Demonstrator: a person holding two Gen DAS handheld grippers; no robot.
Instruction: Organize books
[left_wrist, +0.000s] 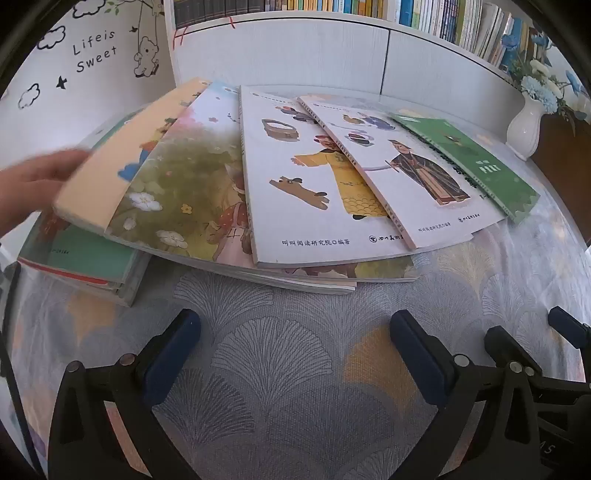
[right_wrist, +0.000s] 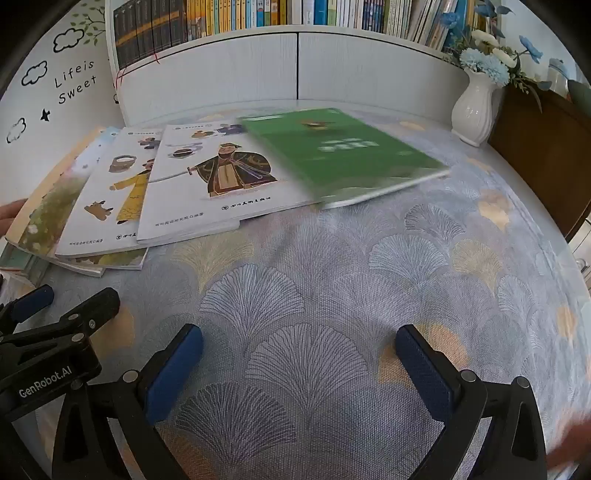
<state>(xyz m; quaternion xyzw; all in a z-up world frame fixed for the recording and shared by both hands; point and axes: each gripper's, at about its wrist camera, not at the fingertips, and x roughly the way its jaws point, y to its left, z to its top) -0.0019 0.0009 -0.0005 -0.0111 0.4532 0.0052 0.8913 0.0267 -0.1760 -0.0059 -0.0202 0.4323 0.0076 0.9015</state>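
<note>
Fanning across the worktop's (right_wrist: 332, 266) far left are overlapping books (left_wrist: 303, 177), the green book (right_wrist: 343, 155) lying rightmost, its edge near the white vase (right_wrist: 474, 107). A bare hand (left_wrist: 33, 181) is touching the leftmost cover. Hovering over open cloth, the left hand-held gripper (left_wrist: 295, 354) and right hand-held gripper (right_wrist: 299, 369) are gaping wide, released.

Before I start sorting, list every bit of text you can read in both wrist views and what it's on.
"Life is Sweet": wall sticker.
"GenRobot.AI": left gripper body.
"叫叫阅读研究院 编著": yellow-robed figure book.
Green book title: blurred.
Shelf book spines: too small.
</note>
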